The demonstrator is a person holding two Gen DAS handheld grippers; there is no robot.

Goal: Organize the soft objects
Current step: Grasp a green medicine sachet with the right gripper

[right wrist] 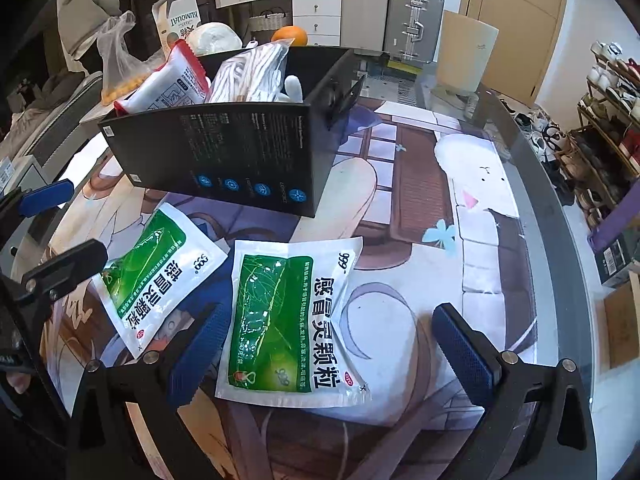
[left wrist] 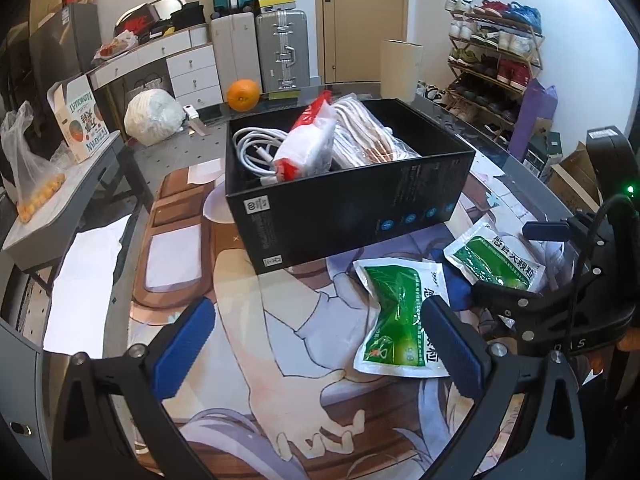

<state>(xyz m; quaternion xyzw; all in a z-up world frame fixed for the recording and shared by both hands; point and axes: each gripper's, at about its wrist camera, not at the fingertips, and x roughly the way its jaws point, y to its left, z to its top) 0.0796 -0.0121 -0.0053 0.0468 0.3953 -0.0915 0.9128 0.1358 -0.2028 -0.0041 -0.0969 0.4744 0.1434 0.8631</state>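
Observation:
A black box (left wrist: 352, 200) stands on the printed mat and holds a red-and-white pouch (left wrist: 308, 140), a white cable (left wrist: 256, 148) and a clear bag of white cords (left wrist: 360, 132); it also shows in the right wrist view (right wrist: 240, 148). Two green-and-white medicine pouches lie flat in front of it: one (right wrist: 288, 320) lies between the open fingers of my right gripper (right wrist: 332, 344), the other (right wrist: 156, 276) to its left. My left gripper (left wrist: 316, 344) is open and empty above the mat, left of the nearer pouch (left wrist: 400, 316). The other pouch (left wrist: 496, 258) lies under the right gripper.
An orange (left wrist: 243, 95) and a white wrapped bundle (left wrist: 154, 116) sit beyond the box. A side table at left carries a kumquat carton (left wrist: 80, 116) and a bag of small orange fruit (left wrist: 30, 176). Suitcases (left wrist: 280, 52), a shoe rack (left wrist: 492, 56) and a door stand behind. The glass table edge (right wrist: 560, 216) curves at right.

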